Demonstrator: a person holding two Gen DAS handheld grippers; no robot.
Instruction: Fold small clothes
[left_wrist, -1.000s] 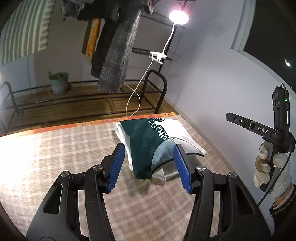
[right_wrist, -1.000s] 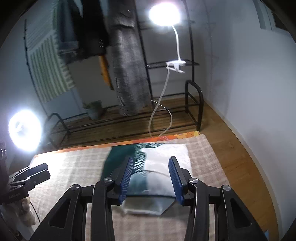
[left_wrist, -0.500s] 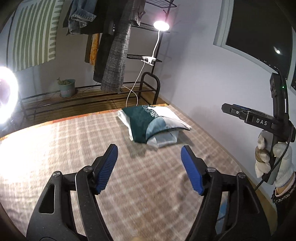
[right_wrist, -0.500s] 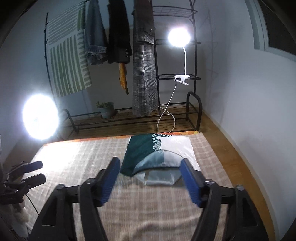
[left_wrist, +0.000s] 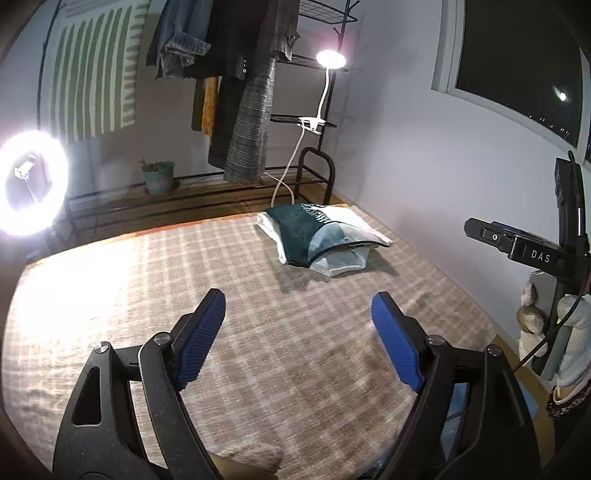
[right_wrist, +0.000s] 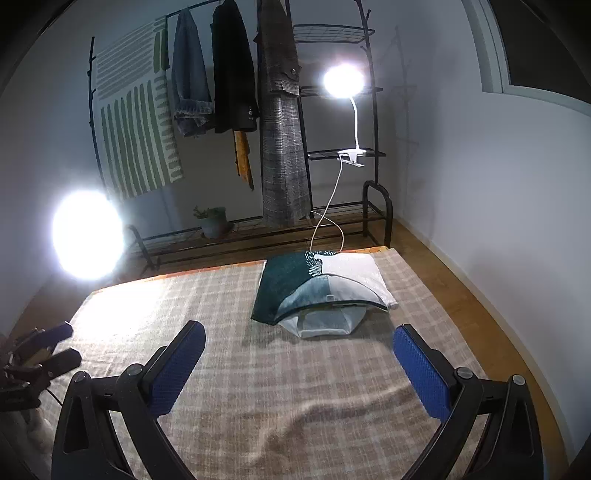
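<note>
Both claws hover spread wide and empty above the checked blanket (right_wrist: 258, 369): left gripper (left_wrist: 299, 332), right gripper (right_wrist: 299, 362). One stack of folded clothes (right_wrist: 317, 291) lies at the blanket's far edge, well apart from both.

Left hand-held gripper (left_wrist: 298, 325) spread wide, empty; right hand-held gripper (right_wrist: 299, 354) likewise.

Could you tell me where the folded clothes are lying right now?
The folded clothes lie at the far right of the checked blanket, near the clothes rack, apart from both open grippers.
</note>
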